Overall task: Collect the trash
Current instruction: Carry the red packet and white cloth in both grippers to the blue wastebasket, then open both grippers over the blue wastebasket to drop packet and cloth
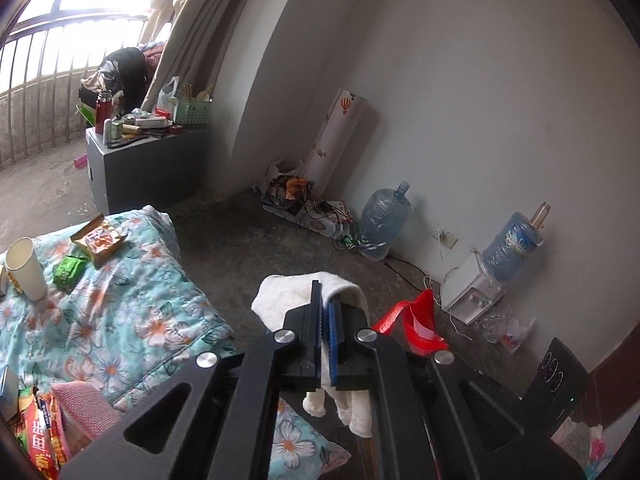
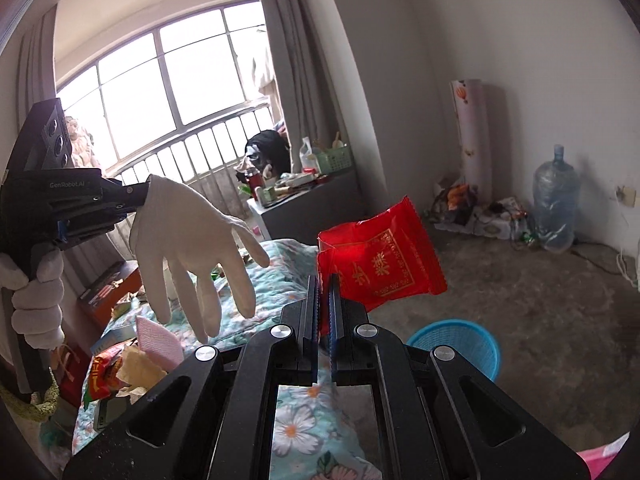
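Observation:
My left gripper (image 1: 325,300) is shut on a limp white glove (image 1: 280,300) that drapes over its fingers and hangs below them. In the right wrist view the same glove (image 2: 192,248) dangles from the left gripper (image 2: 136,200) above the bed, and a gloved hand (image 2: 36,300) holds that tool's handle. My right gripper (image 2: 324,284) is shut on the lower edge of a red foil wrapper (image 2: 380,256), which stands up above the fingers. The red wrapper (image 1: 416,320) also shows in the left wrist view. A blue mesh basket (image 2: 460,348) stands on the floor just below and right of the right gripper.
The floral quilt (image 1: 120,312) carries an orange snack packet (image 1: 100,240), a green packet (image 1: 70,272), a paper cup (image 1: 26,272) and more wrappers (image 2: 108,372). A water jug (image 1: 384,224), a dispenser (image 1: 476,292) and a cluttered grey cabinet (image 1: 140,168) line the walls.

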